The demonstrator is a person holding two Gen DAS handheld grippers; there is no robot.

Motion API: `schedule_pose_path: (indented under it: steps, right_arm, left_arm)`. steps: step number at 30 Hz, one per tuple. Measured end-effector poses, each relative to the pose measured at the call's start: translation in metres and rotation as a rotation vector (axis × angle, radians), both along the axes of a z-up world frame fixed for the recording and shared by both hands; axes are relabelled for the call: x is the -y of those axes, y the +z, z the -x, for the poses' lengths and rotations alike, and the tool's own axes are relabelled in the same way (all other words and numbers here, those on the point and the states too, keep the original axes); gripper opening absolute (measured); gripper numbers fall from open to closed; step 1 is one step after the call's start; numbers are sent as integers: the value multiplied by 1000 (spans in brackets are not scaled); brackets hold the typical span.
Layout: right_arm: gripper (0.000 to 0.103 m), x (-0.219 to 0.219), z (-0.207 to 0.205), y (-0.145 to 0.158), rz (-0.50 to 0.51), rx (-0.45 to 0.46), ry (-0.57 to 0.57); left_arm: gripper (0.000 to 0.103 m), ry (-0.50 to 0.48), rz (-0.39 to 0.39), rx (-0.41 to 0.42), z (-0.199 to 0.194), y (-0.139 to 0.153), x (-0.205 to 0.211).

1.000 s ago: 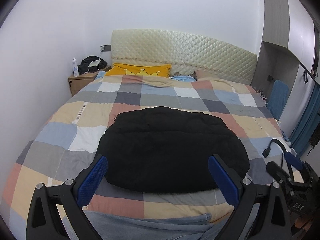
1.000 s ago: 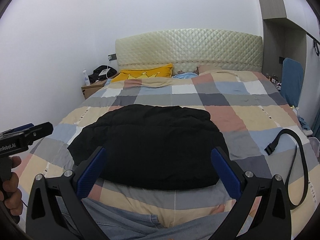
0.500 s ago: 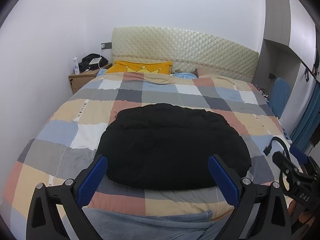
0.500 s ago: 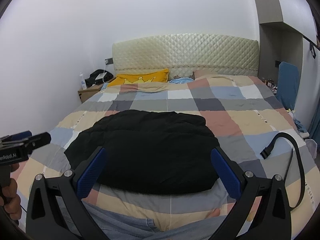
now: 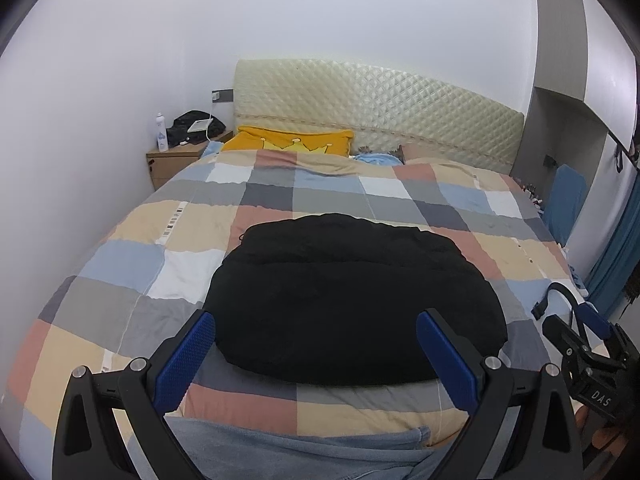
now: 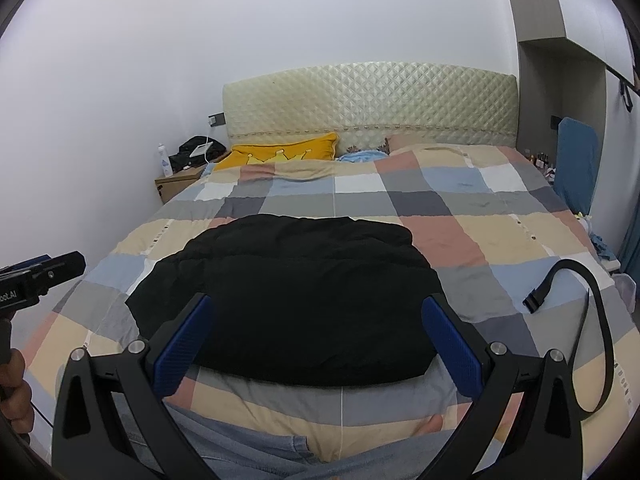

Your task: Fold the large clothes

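Black coat (image 5: pixel 352 300) lying bundled on quilt (image 5: pixel 120 264), near foot of bed. Left gripper (image 5: pixel 316 354) and right gripper (image 6: pixel 316 336) both spread wide, empty, hovering short of near hem. Best lowered to opposite corners, pinching one layer only.

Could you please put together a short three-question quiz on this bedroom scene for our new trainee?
1. True or false: the left gripper is shut on the black garment.
2. Which lies right of the garment on the quilt? A) a belt B) a bottle C) a pillow
3. Fill in: the yellow pillow rests against the ____.

Key:
1. False; both it and the right gripper are open, holding nothing.
2. A, the black strap-like belt.
3. Headboard.
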State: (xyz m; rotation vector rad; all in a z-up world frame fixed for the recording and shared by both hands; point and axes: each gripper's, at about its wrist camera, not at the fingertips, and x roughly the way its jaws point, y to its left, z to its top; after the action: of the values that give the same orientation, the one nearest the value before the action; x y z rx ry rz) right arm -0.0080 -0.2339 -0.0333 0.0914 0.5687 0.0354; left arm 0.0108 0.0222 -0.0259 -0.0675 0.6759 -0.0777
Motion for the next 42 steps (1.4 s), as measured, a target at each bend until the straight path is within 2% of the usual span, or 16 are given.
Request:
schedule_pose_path:
  steps: [16, 42]
  right_arm:
    - [103, 0, -4, -2, 8, -10, 8]
    - [103, -6, 0, 6, 36, 9, 9]
  left_arm:
    - [102, -9, -6, -39, -5, -9, 7]
    - [102, -19, -10, -50, -4, -11, 11]
